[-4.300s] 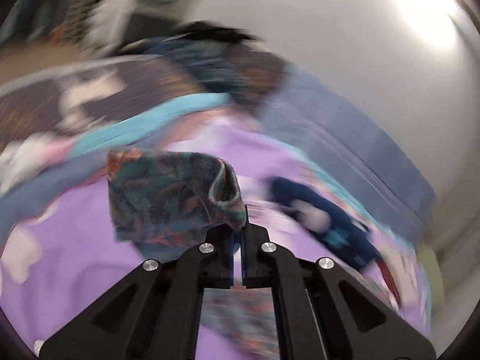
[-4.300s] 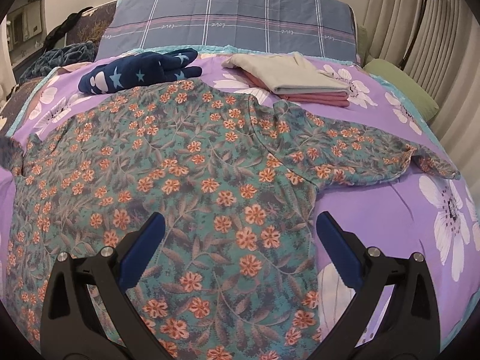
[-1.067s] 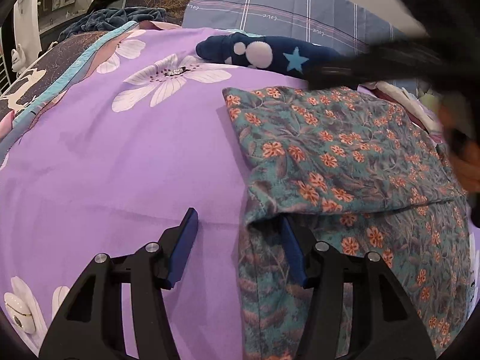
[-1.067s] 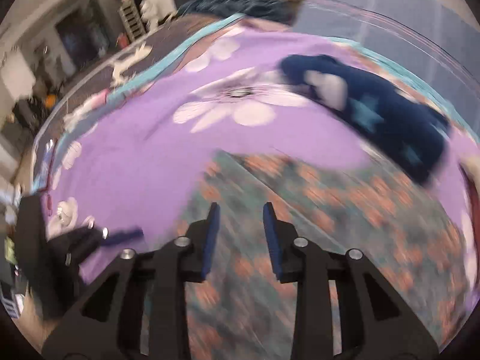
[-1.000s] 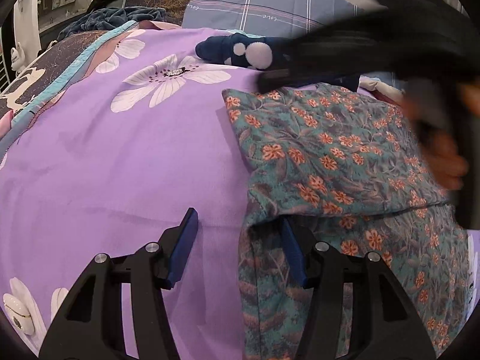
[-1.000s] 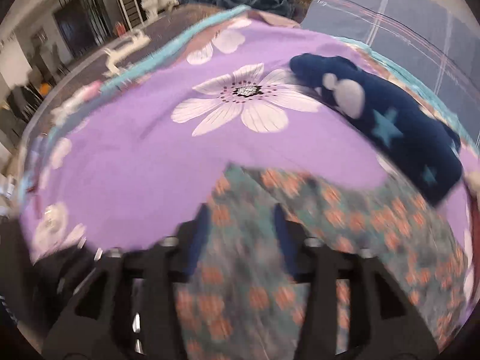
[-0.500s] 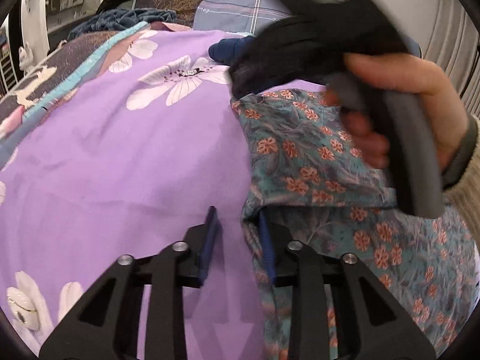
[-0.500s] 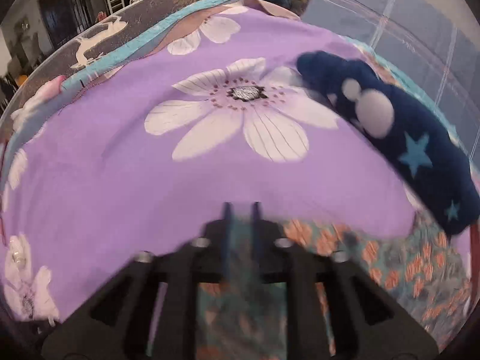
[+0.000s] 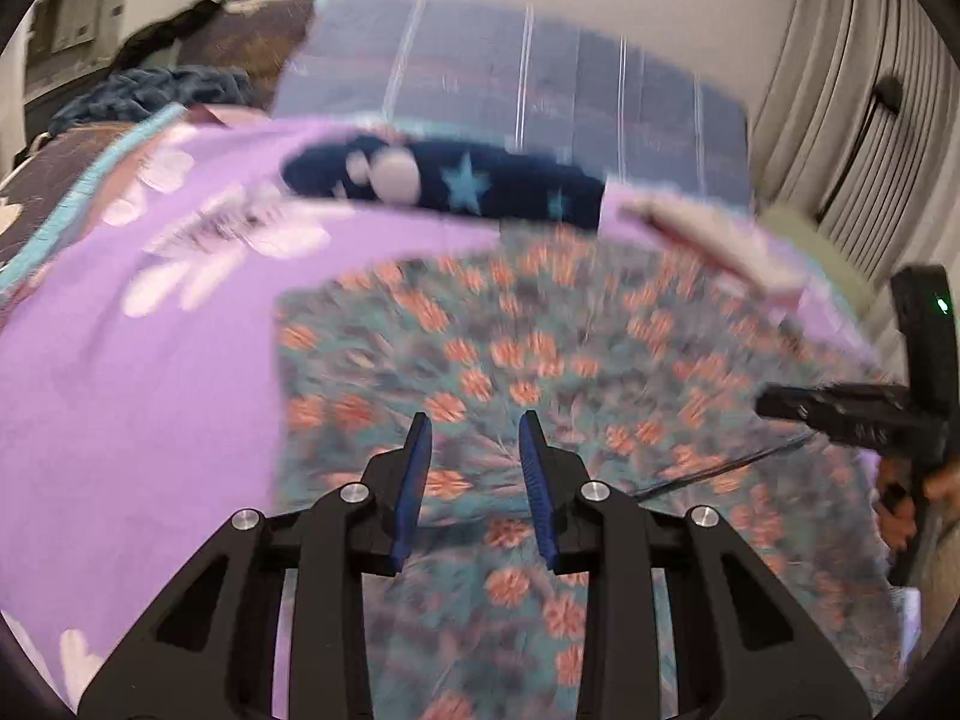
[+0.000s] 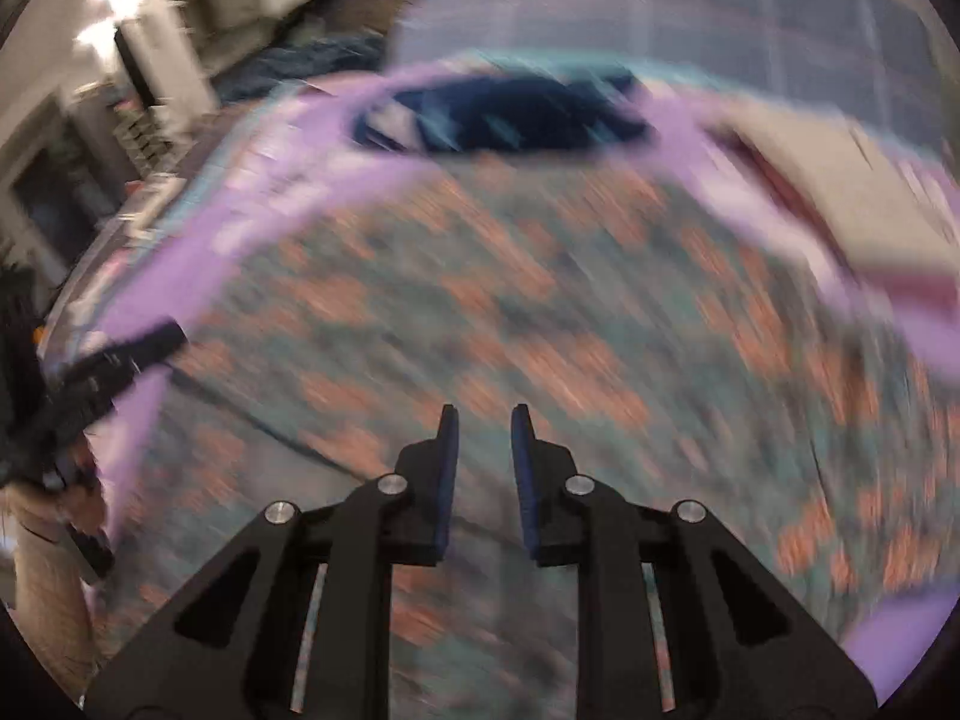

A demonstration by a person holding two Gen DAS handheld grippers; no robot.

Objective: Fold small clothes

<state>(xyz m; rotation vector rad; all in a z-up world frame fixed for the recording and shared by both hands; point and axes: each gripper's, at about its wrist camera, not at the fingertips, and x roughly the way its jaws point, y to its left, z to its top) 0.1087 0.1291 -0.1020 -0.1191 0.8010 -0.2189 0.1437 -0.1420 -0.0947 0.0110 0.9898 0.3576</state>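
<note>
A teal shirt with orange flowers lies on the purple flowered bedspread, its left side folded over to a straight edge. It also shows, blurred, in the right wrist view. My left gripper hangs over the shirt's folded part, its jaws a little apart and empty. My right gripper hangs over the shirt's middle, its jaws a little apart and empty. The right gripper shows at the right edge of the left wrist view. The left gripper shows at the left edge of the right wrist view.
A navy garment with stars lies beyond the shirt. A stack of folded beige and pink clothes lies at the back right. A plaid pillow stands against the wall. Curtains hang at the right.
Both grippers have let go of the shirt's left edge and swung right over the shirt. The left jaws have opened wider. Both views are blurred by motion.
</note>
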